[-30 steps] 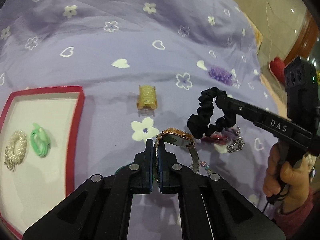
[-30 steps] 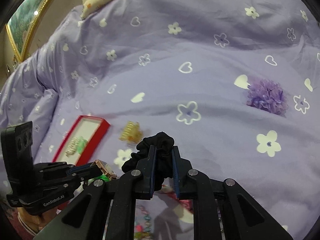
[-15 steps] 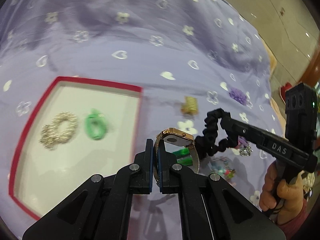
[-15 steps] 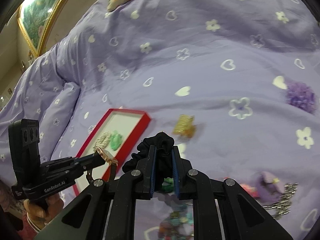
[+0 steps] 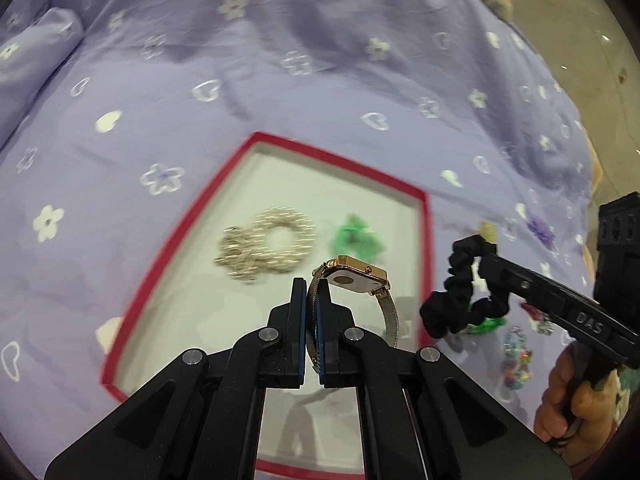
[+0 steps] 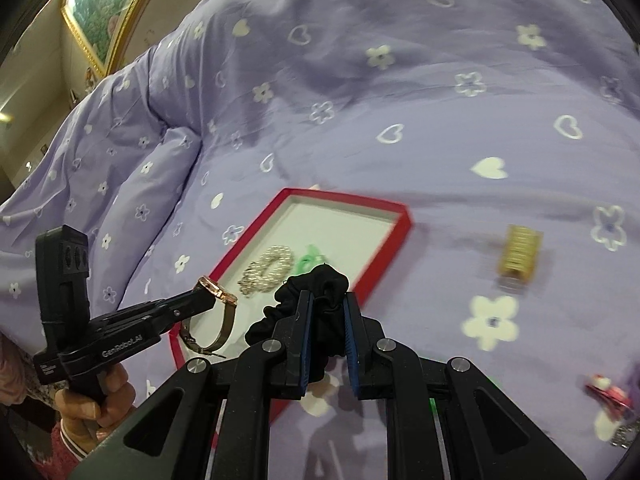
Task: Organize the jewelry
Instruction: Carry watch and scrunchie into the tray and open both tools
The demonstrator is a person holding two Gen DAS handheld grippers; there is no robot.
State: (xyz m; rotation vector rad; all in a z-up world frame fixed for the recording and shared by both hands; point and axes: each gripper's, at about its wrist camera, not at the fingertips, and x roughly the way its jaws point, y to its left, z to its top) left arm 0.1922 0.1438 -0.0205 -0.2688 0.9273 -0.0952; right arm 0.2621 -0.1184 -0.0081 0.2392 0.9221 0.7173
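My left gripper (image 5: 312, 292) is shut on the mesh band of a rose-gold watch (image 5: 356, 278) and holds it above the red-rimmed white tray (image 5: 424, 240). In the right wrist view the left gripper (image 6: 202, 300) holds the watch (image 6: 216, 292) over the tray's near corner (image 6: 384, 264). My right gripper (image 6: 326, 304) is shut on a black scrunchie (image 6: 324, 284), held just right of the tray; it shows in the left wrist view (image 5: 486, 258) with the scrunchie (image 5: 460, 292). A pearl bracelet (image 5: 268, 244) and a green hair tie (image 5: 354, 236) lie in the tray.
A purple bedspread (image 5: 280, 80) with white hearts and flowers lies under everything. A gold hair claw (image 6: 520, 250) lies right of the tray. A beaded bracelet (image 5: 516, 356), a green item (image 5: 486, 325), a red clip (image 6: 608, 394) and a purple flower clip (image 5: 540, 230) lie further right.
Both grippers have moved left toward the tray. The watch now hangs over the tray's inside and the scrunchie is near its right rim. Both grips are unchanged.
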